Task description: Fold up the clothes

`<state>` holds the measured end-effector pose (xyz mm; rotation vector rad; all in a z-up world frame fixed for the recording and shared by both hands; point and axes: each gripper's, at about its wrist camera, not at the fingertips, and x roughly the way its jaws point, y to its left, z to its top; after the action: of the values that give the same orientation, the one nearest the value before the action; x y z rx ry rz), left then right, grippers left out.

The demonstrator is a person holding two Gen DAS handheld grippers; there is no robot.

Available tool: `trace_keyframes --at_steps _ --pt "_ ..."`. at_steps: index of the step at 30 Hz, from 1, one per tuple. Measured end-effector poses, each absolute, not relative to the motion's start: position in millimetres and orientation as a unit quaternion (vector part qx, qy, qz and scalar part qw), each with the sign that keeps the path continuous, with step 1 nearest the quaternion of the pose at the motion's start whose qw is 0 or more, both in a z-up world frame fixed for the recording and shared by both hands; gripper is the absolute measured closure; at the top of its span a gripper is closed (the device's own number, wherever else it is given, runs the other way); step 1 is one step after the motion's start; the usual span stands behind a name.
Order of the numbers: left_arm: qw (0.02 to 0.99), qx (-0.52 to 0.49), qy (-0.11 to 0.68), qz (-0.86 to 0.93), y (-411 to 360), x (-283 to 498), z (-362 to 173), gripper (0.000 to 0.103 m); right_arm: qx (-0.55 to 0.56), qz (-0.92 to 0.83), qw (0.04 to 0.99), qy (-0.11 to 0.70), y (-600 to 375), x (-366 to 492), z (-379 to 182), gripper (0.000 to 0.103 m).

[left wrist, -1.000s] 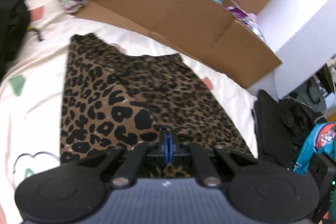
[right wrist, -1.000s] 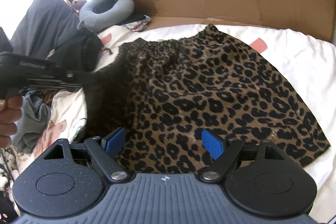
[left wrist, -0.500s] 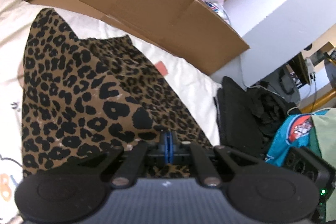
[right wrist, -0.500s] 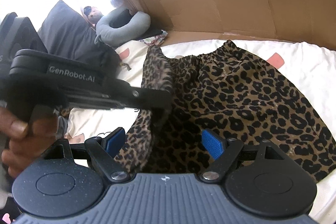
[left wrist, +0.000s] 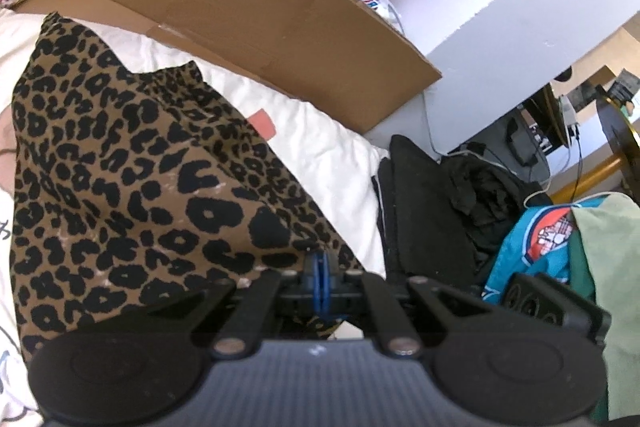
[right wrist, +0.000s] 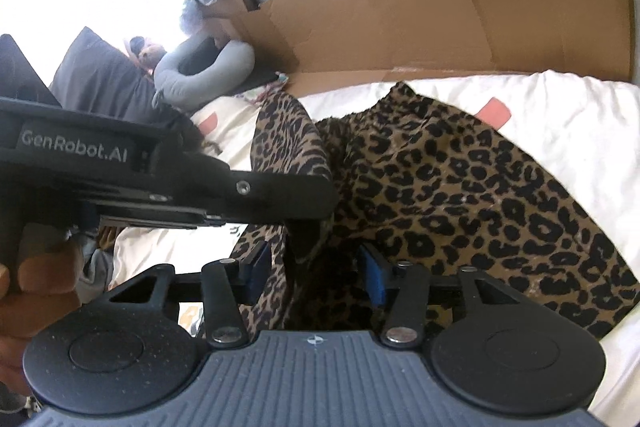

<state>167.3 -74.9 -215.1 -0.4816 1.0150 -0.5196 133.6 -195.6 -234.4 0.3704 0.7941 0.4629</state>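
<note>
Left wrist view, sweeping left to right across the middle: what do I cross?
White bed sheet → leopard-print skirt, pinched in the shut left gripper → black clothes pile → teal printed garment → pale green cloth.

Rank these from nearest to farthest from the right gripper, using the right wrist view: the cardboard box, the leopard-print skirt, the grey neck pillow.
1. The leopard-print skirt lies directly ahead, with its fabric between the open fingers of the right gripper.
2. The grey neck pillow sits farther back, up and to the left.
3. The cardboard box stands along the bed's far edge.
</note>
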Motion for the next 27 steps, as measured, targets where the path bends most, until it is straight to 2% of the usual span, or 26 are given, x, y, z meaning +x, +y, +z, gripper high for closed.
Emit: trace_keyframes --at_steps 1,3,4,5,7,10,12,14,27 --pt "0.813 -0.226 0.477 -0.245 -76.9 167.8 -215.5 0.101 0.178 0.223 0.880 0.379 -196.3 133.8 -234.0 0.057" --pt "0.811 -0.224 0.480 -0.247 -81.3 168.4 -215.7 0.101 0.176 0.225 0.882 0.375 -197.3 133.8 -232.7 0.070" --pt "0.811 -0.223 0.481 -0.249 -83.2 168.2 -215.3 0.101 0.176 0.223 0.883 0.373 -198.4 133.8 -232.6 0.086" --pt "0.811 -0.221 0.480 -0.250 -84.8 168.3 -214.7 0.101 0.176 0.221 0.884 0.372 -199.5 133.7 -232.5 0.096" --pt "0.813 -0.219 0.476 -0.253 -87.3 168.8 -213.5 0.101 0.176 0.215 0.886 0.372 -203.8 133.7 -232.1 0.100" --pt "0.807 -0.228 0.478 -0.261 -85.3 169.7 -212.4 0.094 0.176 0.206 0.888 0.371 -210.4 133.6 -231.6 0.101" --pt "0.814 -0.219 0.471 -0.258 -77.8 166.4 -208.2 0.080 0.176 0.200 0.890 0.371 -214.7 133.5 -231.2 0.101" --pt "0.823 -0.213 0.464 -0.249 -66.9 163.1 -204.1 0.072 0.177 0.194 0.892 0.368 -219.8 133.3 -229.8 0.101" --pt "0.813 -0.215 0.524 -0.138 -4.4 153.2 -244.6 0.067 0.206 0.119 0.897 0.373 -273.3 139.0 -243.7 0.101"
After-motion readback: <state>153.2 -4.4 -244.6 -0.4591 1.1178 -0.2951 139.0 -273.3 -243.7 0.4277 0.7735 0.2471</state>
